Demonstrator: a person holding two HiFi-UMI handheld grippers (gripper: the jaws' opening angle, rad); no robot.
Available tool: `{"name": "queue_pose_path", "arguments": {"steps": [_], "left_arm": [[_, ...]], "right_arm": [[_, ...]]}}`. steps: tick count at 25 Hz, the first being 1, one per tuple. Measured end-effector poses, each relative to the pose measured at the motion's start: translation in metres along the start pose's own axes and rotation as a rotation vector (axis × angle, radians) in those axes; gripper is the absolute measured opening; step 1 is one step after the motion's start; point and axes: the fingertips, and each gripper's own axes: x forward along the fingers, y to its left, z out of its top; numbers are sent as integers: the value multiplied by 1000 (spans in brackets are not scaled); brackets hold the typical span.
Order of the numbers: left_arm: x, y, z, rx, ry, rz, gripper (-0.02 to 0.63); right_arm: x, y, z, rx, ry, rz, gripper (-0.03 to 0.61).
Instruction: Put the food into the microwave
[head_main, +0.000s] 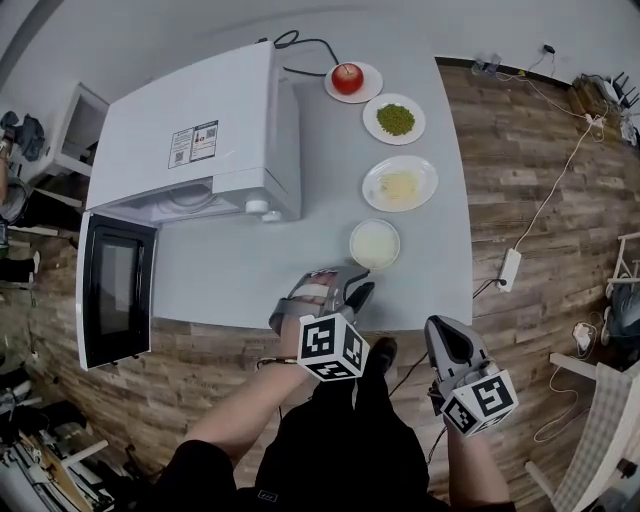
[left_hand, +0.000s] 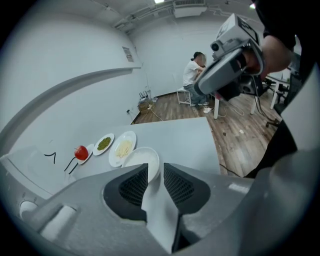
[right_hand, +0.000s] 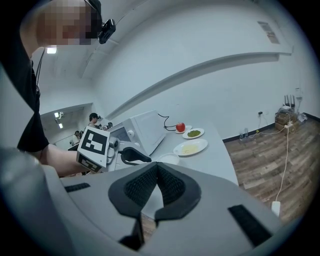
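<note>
While the microwave (head_main: 200, 140) at ten o'clock in the head view has its door (head_main: 115, 290) swung wide, all the food is outside it on the desk (head_main: 250, 270). An apple (head_main: 347, 78) sits at twelve o'clock, then the green-food plate (head_main: 394, 118), the pale-strands plate (head_main: 400, 183) and the white dish (head_main: 375, 244) follow in a row toward the near edge. I judge the door step done and every loading step left. The left claw (head_main: 350, 292) hangs just beside the white dish, at its seven o'clock, near the desk's front edge. The right claw (head_main: 447, 338) is off the desk at five o'clock, over the wooden floor (head_main: 520, 180).

Seen in the left gripper view, the left claw (left_hand: 155, 167) is released, its jaws apart and pressing nothing. The white dish (left_hand: 142, 159) shows just beyond the gap at twelve o'clock. Bare desk runs toward two o'clock up to its edge.

Seen in the right gripper view, the right claw (right_hand: 156, 172) is clenched on nothing. The microwave (right_hand: 140, 130) stands at eleven o'clock, and the desk between the dish row and the open door looks free for carrying.
</note>
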Motion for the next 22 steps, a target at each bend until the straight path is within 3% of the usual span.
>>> {"name": "queue_pose_path", "arguments": {"steps": [4,14,22], "left_arm": [[23,-3,-11,82,49,5,106],[58,-6,-13,115,47,-1,117],[64,-2,-14,224,94,71,115]], "right_arm": [[22,-2,-4,14,-9,23,14],[34,-6,-13,25,-12,37,14],[23,-18,-20,45,-3,11,14]]}}
